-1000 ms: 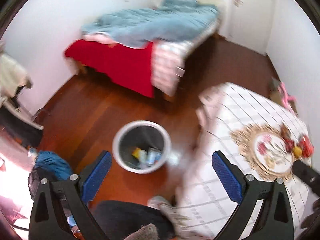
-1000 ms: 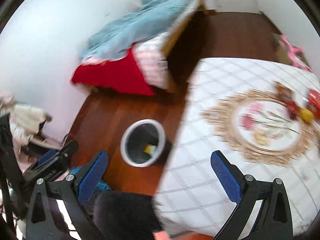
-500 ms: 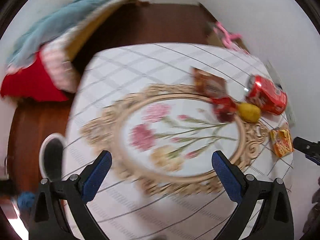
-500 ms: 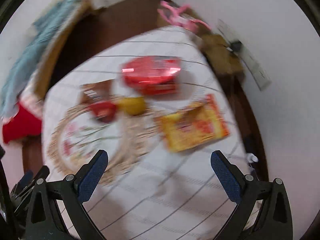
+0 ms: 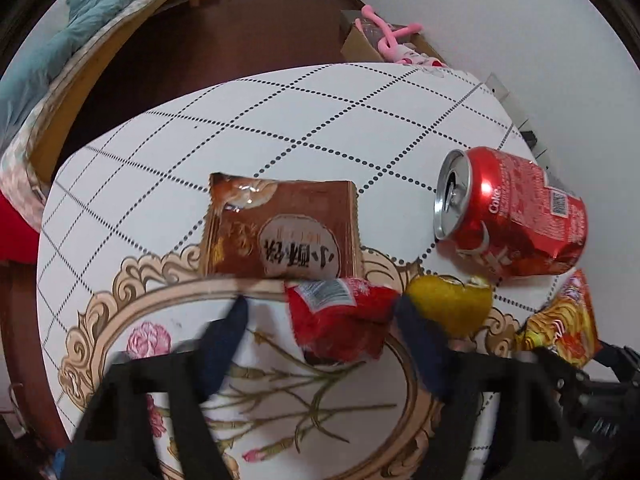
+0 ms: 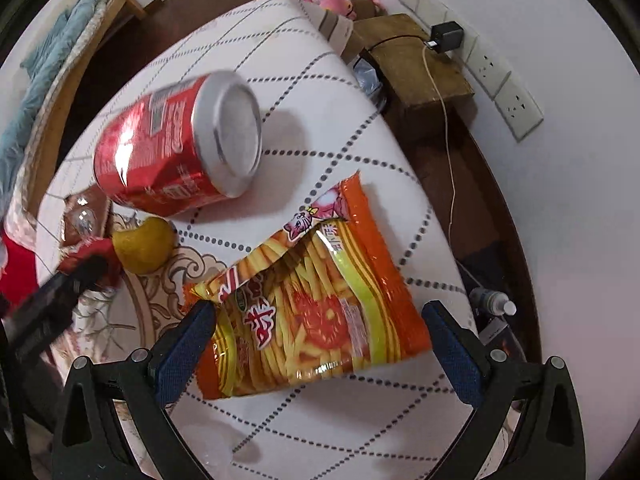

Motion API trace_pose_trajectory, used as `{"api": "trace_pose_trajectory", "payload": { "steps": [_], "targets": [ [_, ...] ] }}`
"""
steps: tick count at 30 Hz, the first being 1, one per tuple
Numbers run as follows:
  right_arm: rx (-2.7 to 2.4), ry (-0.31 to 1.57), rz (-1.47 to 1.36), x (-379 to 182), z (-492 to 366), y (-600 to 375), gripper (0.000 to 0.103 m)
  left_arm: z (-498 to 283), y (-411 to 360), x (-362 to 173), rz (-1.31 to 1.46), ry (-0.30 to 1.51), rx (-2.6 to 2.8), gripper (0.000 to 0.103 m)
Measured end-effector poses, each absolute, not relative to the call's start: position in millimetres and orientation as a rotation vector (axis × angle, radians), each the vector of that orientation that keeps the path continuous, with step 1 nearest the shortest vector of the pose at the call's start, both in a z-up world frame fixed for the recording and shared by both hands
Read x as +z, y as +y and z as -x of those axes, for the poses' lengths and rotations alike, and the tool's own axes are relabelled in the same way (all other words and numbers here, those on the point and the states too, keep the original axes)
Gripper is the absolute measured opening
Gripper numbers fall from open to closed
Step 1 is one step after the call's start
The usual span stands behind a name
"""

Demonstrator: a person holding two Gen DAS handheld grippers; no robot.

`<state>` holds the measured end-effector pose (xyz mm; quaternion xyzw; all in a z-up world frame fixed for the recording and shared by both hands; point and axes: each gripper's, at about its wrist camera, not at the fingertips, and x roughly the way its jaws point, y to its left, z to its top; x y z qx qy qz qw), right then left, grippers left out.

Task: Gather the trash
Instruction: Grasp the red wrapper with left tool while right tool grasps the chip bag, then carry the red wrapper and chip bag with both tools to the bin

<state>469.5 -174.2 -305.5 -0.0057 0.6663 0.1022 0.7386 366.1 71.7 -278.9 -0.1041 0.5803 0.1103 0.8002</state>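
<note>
Trash lies on a white round table (image 5: pixel 160 168). My left gripper (image 5: pixel 320 320) is open, its blurred fingers on either side of a crumpled red wrapper (image 5: pixel 340 324). Behind it lie a brown snack packet (image 5: pixel 280 232), a yellow peel (image 5: pixel 452 304) and a dented red Coke can (image 5: pixel 516 216). My right gripper (image 6: pixel 316 320) is open around the near end of an orange fries packet (image 6: pixel 308 312), which also shows in the left wrist view (image 5: pixel 560 320). The can (image 6: pixel 176 148) and peel (image 6: pixel 144 244) lie beyond it.
A wooden block (image 6: pixel 416 68) with a charger cable stands by the wall sockets (image 6: pixel 500 76) right of the table. A pink plush toy (image 5: pixel 392 40) sits in a box behind the table. A bed (image 5: pixel 60 52) stands at far left. A small bottle (image 6: pixel 492 304) lies below the table's right edge.
Both grippers swung from the floor bin to the table and closed in on the trash. The left now straddles the red wrapper, the right the orange fries packet.
</note>
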Motion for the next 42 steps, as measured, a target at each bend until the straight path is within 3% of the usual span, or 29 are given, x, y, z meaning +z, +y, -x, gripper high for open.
{"api": "trace_pose_trajectory", "payload": {
  "steps": [1,4,6,9,16,26,42],
  "targets": [
    [0.223,1.449,0.037,-305.9,-467.3,-171.0,0.102,-365.1,71.9,-278.0,0.228,1.235,0.227,0.048],
    [0.225,1.415,0.098,-304.7,-458.6,-162.2,0.094,-356.7,71.0,-274.3,0.197,1.211,0.237,0.043],
    [0.228,1.388,0.129,-301.1,-450.8,-157.4,0.081,-346.1,71.4,-273.2,0.172,1.200,0.250,0.041],
    [0.248,1.368,0.121,-295.1,-440.4,-154.2,0.068,-328.1,75.2,-271.2,0.156,1.185,0.275,0.041],
    [0.303,1.341,0.104,-280.7,-418.6,-144.1,0.055,-289.1,87.0,-258.8,0.161,1.148,0.326,0.041],
    [0.382,1.261,0.073,-242.8,-395.7,-134.4,0.022,-242.1,97.3,-218.1,0.175,1.061,0.372,0.041],
    [0.598,1.136,0.076,-163.9,-340.4,-63.6,0.009,-130.2,175.5,-150.3,0.268,0.928,0.525,0.041]
  ]
}}
